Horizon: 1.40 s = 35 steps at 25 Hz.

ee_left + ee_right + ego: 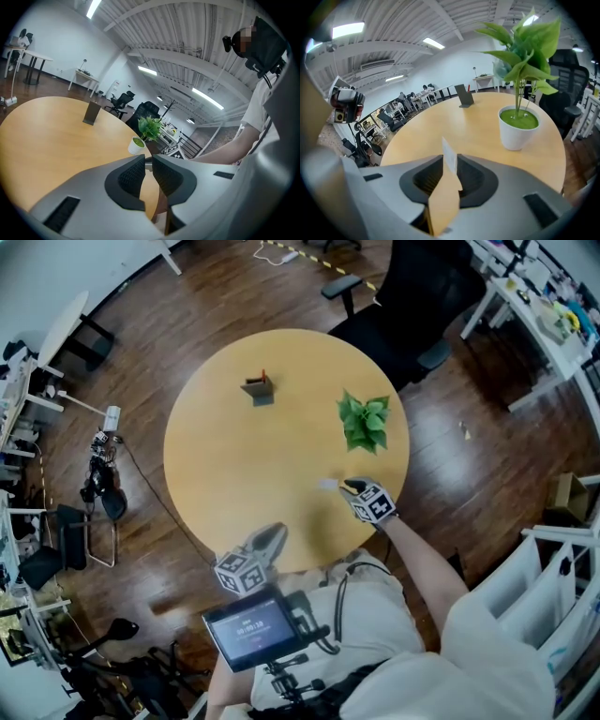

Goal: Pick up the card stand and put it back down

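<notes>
A small pale card stand (327, 484) rests on the round wooden table (234, 474) near its right front edge. In the right gripper view the card stand (446, 197) shows as a thin tan slab with a white top edge, upright in the gap between the jaws. My right gripper (349, 487) reaches in from the right; its fingers flank the stand, and I see no firm press on it. My left gripper (269, 538) hovers over the table's front edge, jaws drawn together on nothing (149, 161).
A potted green plant (364, 421) in a white pot (518, 127) stands just beyond the right gripper. A dark holder (259, 388) with a red stick sits at the far side. A black office chair (412, 296) stands behind the table, and a screen hangs below my chest.
</notes>
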Each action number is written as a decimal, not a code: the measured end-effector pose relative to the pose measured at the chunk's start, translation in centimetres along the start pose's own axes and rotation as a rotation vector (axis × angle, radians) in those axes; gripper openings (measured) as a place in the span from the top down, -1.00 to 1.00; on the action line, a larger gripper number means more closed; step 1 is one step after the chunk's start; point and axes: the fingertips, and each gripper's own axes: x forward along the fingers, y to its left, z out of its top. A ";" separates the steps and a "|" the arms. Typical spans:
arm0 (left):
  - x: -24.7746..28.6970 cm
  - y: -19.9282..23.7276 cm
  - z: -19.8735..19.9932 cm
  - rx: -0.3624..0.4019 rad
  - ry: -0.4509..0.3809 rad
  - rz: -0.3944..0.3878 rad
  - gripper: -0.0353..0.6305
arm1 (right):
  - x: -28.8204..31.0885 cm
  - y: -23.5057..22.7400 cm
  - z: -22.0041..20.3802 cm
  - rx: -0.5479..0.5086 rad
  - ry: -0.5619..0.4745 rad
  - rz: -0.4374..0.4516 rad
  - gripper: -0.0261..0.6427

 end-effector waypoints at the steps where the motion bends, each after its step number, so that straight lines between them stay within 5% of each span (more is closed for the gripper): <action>1: -0.1 0.0 0.0 0.000 -0.001 0.002 0.75 | 0.2 -0.1 0.1 0.001 0.002 0.000 0.62; 30: -1.9 3.9 1.5 -0.023 0.009 0.058 0.75 | 5.8 -1.2 -2.2 -0.007 0.137 0.033 0.62; 35: -2.5 4.1 1.7 -0.020 0.005 0.066 0.75 | 5.6 -0.5 -1.3 -0.030 0.103 0.050 0.83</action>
